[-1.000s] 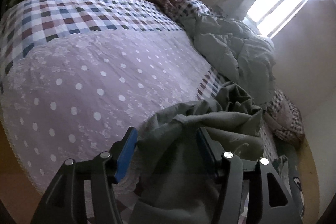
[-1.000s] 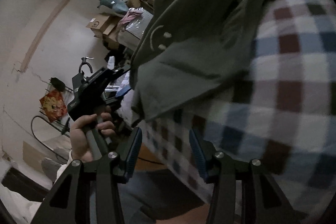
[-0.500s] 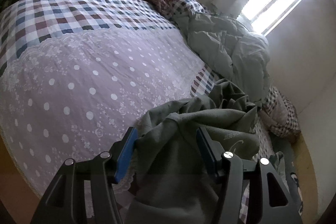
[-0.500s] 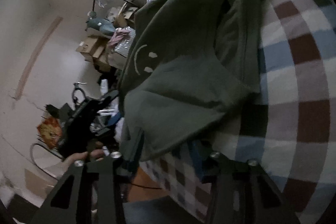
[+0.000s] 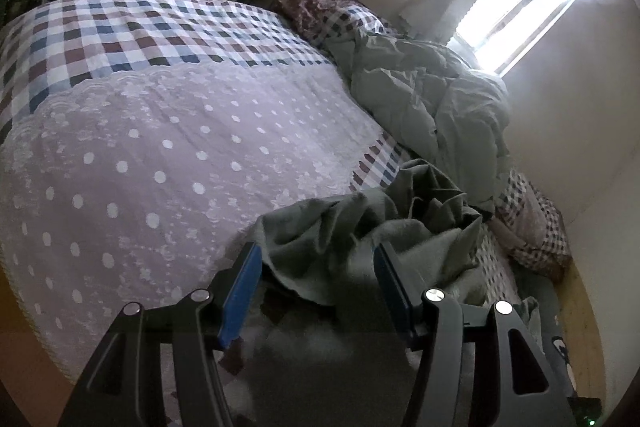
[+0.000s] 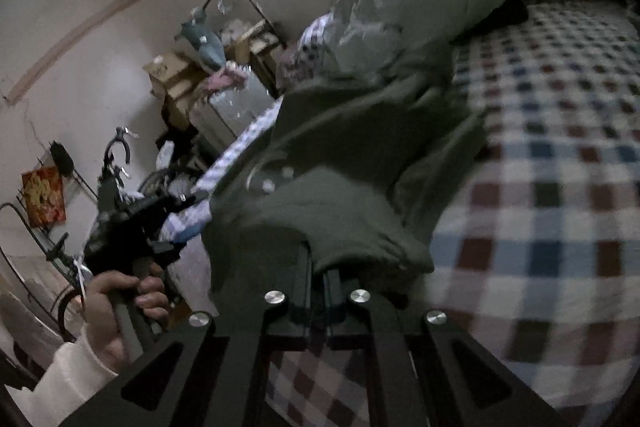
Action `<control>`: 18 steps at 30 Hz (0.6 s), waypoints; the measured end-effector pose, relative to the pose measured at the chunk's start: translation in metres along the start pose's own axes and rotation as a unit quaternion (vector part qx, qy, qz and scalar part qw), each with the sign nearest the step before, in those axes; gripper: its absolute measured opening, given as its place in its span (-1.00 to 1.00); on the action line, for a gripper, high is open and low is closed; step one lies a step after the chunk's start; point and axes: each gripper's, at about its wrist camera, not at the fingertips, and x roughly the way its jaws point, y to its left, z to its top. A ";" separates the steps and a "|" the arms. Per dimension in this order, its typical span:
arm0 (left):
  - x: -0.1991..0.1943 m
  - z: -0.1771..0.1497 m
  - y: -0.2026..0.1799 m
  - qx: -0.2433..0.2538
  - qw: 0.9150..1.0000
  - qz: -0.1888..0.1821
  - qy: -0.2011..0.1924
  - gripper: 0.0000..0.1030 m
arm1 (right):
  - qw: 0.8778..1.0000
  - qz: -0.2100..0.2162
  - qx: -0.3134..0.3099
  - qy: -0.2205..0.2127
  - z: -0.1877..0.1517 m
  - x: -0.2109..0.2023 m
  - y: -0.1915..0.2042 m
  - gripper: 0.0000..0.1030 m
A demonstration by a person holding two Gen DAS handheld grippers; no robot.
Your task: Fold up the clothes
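Since a second ago my right gripper (image 6: 316, 267) has closed from half-spread to clenched on the near hem of the green garment (image 6: 352, 163), and it has lifted that edge off the checked bedcover (image 6: 560, 227). My left gripper (image 5: 316, 283) has barely shifted; its blue pads (image 5: 240, 291) stand apart with the rumpled cloth lying between them, not pinched as far as I can see.

The garment sits bunched at the near edge of the bed, partly on the dotted lace throw (image 5: 140, 155), with a pale smile print showing in the right wrist view, though that frame is motion-blurred and I may be misreading the print.

To do this step well, I judge I should close the left jaws on the matching corner before pulling further, so both hands carry one straight hem. Then I would raise and spread the cloth taut, shake out the bunching, and lay it flat on open bedcover well away from the heaped quilt (image 5: 432, 99) before making any crease.

Counted: one garment to fold, two grippers, one quilt heap, and one hand (image 6: 120, 299) visible gripping the left handle.
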 end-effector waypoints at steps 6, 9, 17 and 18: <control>0.007 -0.005 -0.018 0.016 1.000 -0.009 0.004 0.21 | 0.997 -0.019 0.018 -0.073 0.027 -0.070 -0.030 -0.96; 0.010 -0.008 -0.028 0.023 1.000 -0.014 0.007 0.21 | 0.992 -0.034 0.020 -0.116 0.039 -0.112 -0.041 -0.96; 0.023 -0.023 -0.061 0.053 0.998 -0.032 0.018 0.21 | 0.972 -0.091 0.051 -0.213 0.051 -0.207 -0.081 -0.97; 0.024 -0.025 -0.065 0.056 0.998 -0.035 0.020 0.21 | 0.968 -0.101 0.055 -0.224 0.051 -0.219 -0.085 -0.97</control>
